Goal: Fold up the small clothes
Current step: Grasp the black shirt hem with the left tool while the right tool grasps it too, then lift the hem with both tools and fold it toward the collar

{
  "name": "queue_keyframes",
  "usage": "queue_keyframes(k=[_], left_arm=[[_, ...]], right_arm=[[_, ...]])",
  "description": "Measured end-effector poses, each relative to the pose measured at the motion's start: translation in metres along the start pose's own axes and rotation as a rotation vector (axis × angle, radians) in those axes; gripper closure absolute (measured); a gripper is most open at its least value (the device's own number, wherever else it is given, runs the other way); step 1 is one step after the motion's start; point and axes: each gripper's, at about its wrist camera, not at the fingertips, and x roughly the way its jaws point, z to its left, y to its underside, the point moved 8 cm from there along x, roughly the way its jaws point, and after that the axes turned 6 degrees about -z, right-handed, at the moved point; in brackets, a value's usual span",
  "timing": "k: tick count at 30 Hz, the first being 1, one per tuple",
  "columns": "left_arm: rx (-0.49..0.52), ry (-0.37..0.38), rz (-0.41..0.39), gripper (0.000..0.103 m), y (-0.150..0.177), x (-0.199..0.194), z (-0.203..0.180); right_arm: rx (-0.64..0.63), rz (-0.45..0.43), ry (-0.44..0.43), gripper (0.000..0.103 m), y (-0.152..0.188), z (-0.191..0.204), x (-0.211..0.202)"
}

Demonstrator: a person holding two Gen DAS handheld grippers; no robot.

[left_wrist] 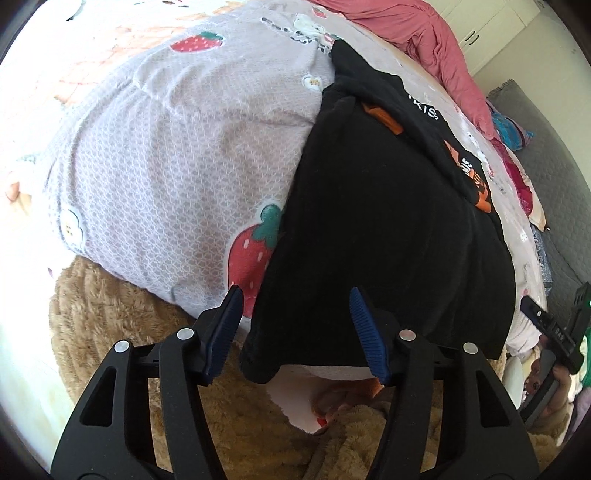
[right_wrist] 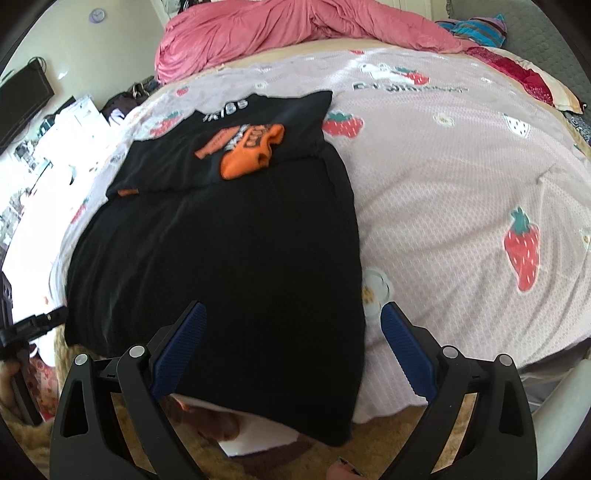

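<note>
A black cotton garment with an orange printed motif (right_wrist: 221, 236) is being shown spread flat on a bed covered by a lilac quilted bedspread with a strawberry print (right_wrist: 461, 192); its near hem is hanging over the bed's edge. The top portion is seen folded down over the body, with an orange patch (right_wrist: 251, 151) lying uppermost. The left gripper (left_wrist: 295, 332) is being held at the hem's left corner, fingers (left_wrist: 229, 325) spread apart, possibly not touching the cloth. The right gripper (right_wrist: 291, 350) is being held over the right corner, fingers (right_wrist: 406, 350) likewise apart. A crumpled pink duvet (right_wrist: 295, 33) is lying at the bed's far end.
</note>
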Motion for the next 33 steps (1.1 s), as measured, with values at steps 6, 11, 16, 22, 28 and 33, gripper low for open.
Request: queue_keyframes(k=[6, 11, 16, 22, 28, 33], left_arm=[[0.004, 0.010, 0.026, 0.059, 0.008, 0.009, -0.002], [-0.029, 0.036, 0.045, 0.061, 0.010, 0.012, 0.003], [-0.033, 0.039, 0.056, 0.061, 0.012, 0.011, 0.010], [-0.034, 0.040, 0.063, 0.057, 0.014, 0.011, 0.008], [-0.054, 0.040, 0.084, 0.049, 0.017, 0.014, 0.007], [-0.083, 0.047, 0.113, 0.049, 0.024, 0.019, 0.011]], right_arm=[[-0.009, 0.046, 0.000, 0.008, 0.020, -0.008, 0.000], [0.010, 0.092, -0.042, 0.011, 0.037, -0.014, -0.001], [-0.012, 0.141, -0.084, 0.028, 0.052, -0.012, -0.003], [-0.050, 0.188, -0.107, 0.059, 0.070, -0.012, 0.003], [-0.061, 0.156, -0.132, 0.095, 0.063, -0.014, -0.012], [-0.015, 0.001, -0.271, 0.097, 0.026, -0.011, -0.054]])
